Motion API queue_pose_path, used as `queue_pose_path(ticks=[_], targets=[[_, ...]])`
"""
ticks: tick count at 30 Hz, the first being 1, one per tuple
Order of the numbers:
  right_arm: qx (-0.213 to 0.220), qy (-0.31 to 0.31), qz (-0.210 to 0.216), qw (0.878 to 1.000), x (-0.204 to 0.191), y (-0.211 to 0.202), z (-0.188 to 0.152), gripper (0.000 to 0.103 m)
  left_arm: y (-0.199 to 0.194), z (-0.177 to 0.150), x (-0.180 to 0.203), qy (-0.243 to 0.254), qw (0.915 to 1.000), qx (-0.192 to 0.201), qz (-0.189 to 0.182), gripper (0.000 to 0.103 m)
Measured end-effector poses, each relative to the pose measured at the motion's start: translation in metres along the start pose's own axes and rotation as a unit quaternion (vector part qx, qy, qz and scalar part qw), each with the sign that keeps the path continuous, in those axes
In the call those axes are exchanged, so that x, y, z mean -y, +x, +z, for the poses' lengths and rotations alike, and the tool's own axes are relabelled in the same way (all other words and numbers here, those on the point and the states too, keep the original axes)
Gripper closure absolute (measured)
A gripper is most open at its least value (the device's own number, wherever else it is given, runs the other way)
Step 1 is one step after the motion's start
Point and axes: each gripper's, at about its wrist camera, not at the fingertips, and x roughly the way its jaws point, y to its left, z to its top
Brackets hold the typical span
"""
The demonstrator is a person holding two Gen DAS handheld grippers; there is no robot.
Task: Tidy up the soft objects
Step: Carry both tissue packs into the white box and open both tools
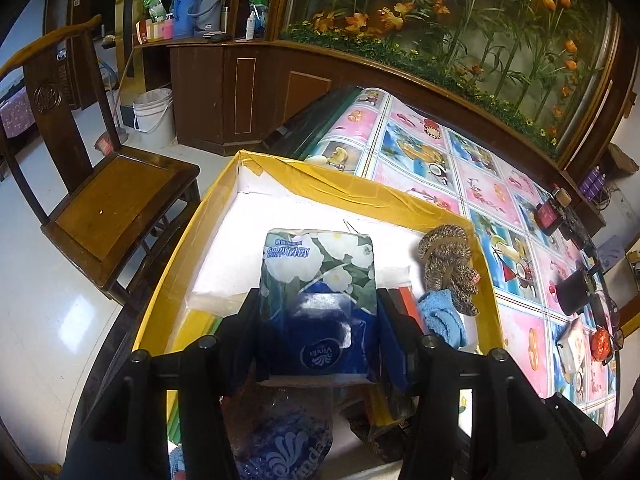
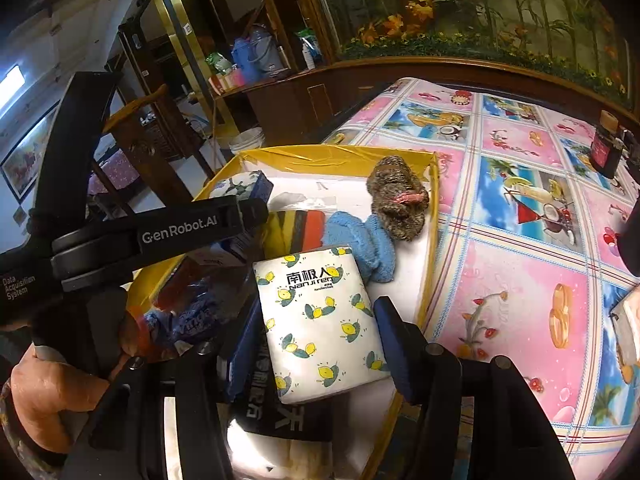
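Left claw (image 1: 316, 320): its two dark pads sit against both sides of a blue-and-floral tissue pack (image 1: 318, 292), clamped on it.
Floral pack's axis: long axis runs straight ahead along the claw's fingers, blue branded end nearest the camera, white-flower end pointing away, over the white floor of the box.
Right claw (image 2: 316, 340): a white tissue pack with lemon print (image 2: 320, 320) stands between its pads; the left pad touches it, the right pad looks just beside it, so I cannot tell if it is gripped.
Lemon pack's axis: long axis lies along the fingers, tilted slightly leftward at the far end, printed name at the far end.
Yellow-taped box (image 1: 360, 190): under and ahead of both claws, on the bench (image 2: 520, 280) with its patterned cloth.
Ahead-right of the left claw: blue fluffy cloth (image 1: 440, 314), touching a brown knitted bundle (image 1: 448, 264) just beyond it, near the box's right wall.
Below the left claw: crinkled blue plastic wrapper (image 1: 288, 436).
Person's hand (image 2: 52, 396): left of the right claw, holding the other claw's handle.
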Motion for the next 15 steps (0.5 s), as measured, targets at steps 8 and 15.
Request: queue_pose_path(ticks=[8, 15], targets=[[0.021, -0.012, 0.021, 0.999, -0.008, -0.013, -0.001, 0.037, -0.01, -0.002, -0.001, -0.005, 1.0, 0.002, 0.001, 0.042], [0.044, 0.006, 0.029, 0.999, 0.001, -0.03, 0.001, 0.036, -0.033, -0.005, 0.004, -0.001, 0.9998, 0.018, 0.002, 0.04]])
